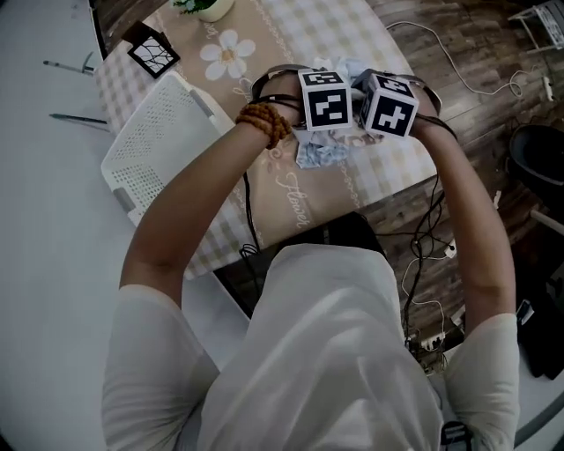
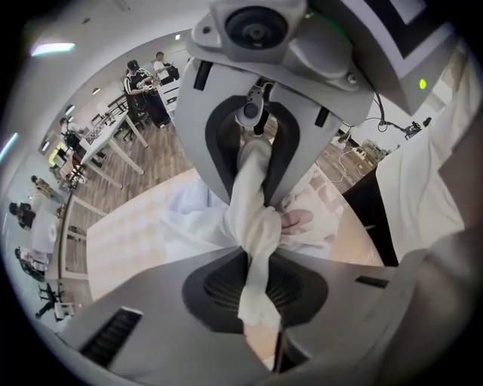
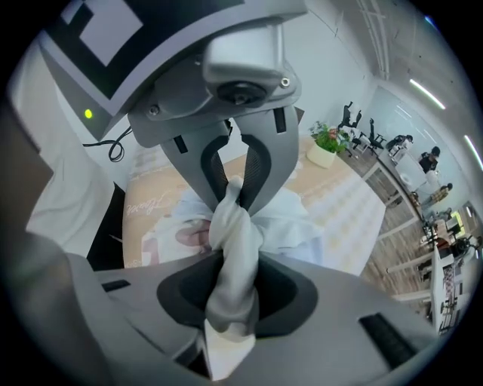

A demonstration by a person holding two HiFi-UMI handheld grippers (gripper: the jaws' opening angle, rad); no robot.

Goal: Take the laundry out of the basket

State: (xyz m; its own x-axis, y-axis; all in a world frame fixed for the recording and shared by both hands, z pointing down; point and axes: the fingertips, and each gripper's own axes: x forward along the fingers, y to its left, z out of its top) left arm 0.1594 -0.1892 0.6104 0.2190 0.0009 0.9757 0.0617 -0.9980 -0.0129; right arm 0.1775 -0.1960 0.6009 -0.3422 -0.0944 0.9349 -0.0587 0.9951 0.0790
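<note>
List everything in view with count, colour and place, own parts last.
cloth: one, white, twisted between both claws
basket: one, white, table's left side
table: one, beige checked cover, centre
pot: one, white, table's far end
patterned square: one, black, beyond basket
pens: two, dark, white surface left
cables: several, white and black, floor right
bracelet: one, brown beads, left wrist
left claw: one, grey, shut on cloth
right claw: one, grey, shut on cloth
</note>
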